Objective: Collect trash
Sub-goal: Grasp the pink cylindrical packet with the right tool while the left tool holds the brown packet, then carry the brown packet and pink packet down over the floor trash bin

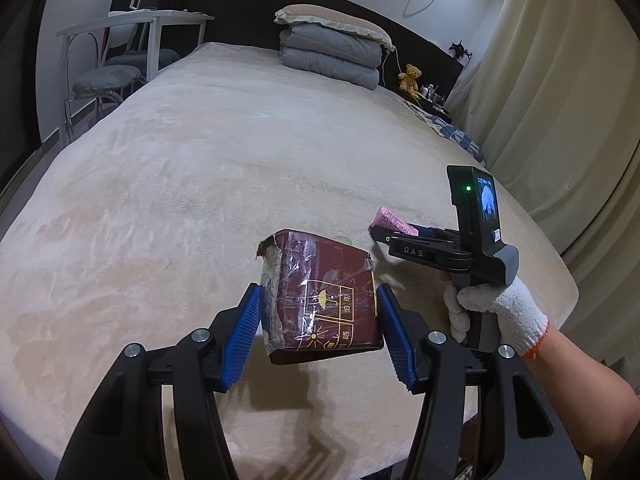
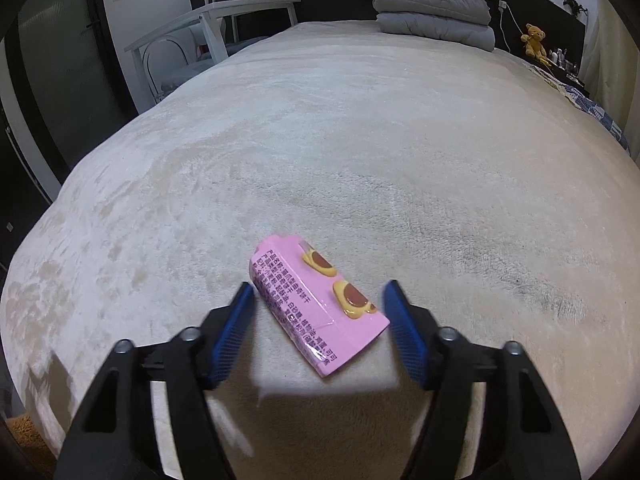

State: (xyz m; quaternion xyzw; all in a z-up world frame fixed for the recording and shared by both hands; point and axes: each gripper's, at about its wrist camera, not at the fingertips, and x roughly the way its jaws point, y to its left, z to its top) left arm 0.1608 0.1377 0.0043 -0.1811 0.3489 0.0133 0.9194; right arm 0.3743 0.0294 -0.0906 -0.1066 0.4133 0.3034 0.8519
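A torn dark red box (image 1: 324, 300), wrapped in clear tape, is seen lying on the beige bed cover (image 1: 200, 184) between the blue pads of the left gripper (image 1: 318, 330); the jaws are spread, and it cannot be told whether the pads touch the box's sides. A pink snack box (image 2: 316, 308) is seen lying flat and slanted on the same cover between the parted fingers of the right gripper (image 2: 320, 328), with gaps visible on both sides. The right gripper is held by a hand in a white glove (image 1: 496, 316). Folded grey quilts (image 1: 330, 54) under a pillow (image 1: 332, 18) are stacked at the far end, well apart from both boxes.
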